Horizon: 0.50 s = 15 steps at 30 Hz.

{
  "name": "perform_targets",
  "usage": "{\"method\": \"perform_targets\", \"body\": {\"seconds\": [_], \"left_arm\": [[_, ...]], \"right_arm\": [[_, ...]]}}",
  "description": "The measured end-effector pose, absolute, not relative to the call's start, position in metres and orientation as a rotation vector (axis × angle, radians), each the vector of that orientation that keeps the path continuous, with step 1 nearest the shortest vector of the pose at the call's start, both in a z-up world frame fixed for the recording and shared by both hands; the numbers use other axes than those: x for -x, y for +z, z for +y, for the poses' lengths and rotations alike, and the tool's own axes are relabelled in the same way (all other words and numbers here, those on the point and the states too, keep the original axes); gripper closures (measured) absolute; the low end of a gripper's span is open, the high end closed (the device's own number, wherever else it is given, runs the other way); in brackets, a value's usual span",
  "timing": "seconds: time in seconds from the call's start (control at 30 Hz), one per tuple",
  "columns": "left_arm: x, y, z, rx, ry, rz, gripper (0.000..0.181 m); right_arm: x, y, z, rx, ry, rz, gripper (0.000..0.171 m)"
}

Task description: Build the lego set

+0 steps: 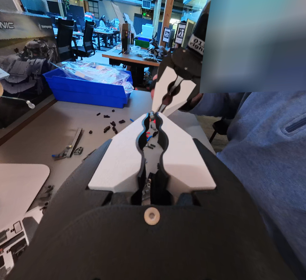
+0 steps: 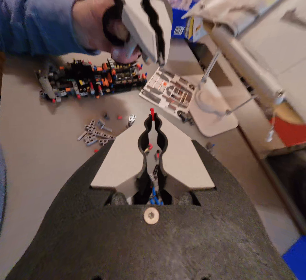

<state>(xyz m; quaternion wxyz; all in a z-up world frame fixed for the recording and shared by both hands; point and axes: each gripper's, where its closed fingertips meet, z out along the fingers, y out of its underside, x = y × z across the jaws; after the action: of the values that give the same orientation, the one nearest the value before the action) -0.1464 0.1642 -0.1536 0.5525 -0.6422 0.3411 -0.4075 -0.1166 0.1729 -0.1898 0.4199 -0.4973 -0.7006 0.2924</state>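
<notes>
My left gripper (image 1: pixel 152 115) is shut on a small grey lego piece (image 1: pixel 151 113) at its fingertips, held above the table. My right gripper (image 2: pixel 153 116) is shut on a small red pin (image 2: pixel 152 113) that sticks out past its tips. In the left wrist view the right gripper (image 1: pixel 160 110) comes down from the upper right, its tips close beside the grey piece. In the right wrist view the left gripper (image 2: pixel 159 62) hangs from the top, blurred. A partly built black, orange and grey lego model (image 2: pixel 89 80) lies on the table (image 2: pixel 41 156) beneath it.
An open instruction booklet (image 2: pixel 168 91) lies right of the model. Grey beams (image 2: pixel 94 135) and loose black pieces (image 1: pixel 112 126) are scattered about. A grey beam assembly (image 1: pixel 72 144), a blue bin (image 1: pixel 87 88) with plastic bags and a white lamp base (image 2: pixel 215 123) stand around. The tips of one gripper are about 6 cm away from the tips of the other.
</notes>
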Motion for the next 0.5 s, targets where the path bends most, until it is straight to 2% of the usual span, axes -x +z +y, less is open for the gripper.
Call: {"method": "perform_targets", "body": {"seconds": [0.2,0.5], "left_arm": [[0.144,-0.145,0.164,1.496,-0.937,0.834,0.178],[0.145,-0.144,0.165,1.482,-0.936,0.832,0.177]], "right_arm": [[0.140,-0.157,0.174,1.072,0.684,-1.778,0.171],[0.144,-0.146,0.170,0.994,0.690,-1.770,0.171]]}}
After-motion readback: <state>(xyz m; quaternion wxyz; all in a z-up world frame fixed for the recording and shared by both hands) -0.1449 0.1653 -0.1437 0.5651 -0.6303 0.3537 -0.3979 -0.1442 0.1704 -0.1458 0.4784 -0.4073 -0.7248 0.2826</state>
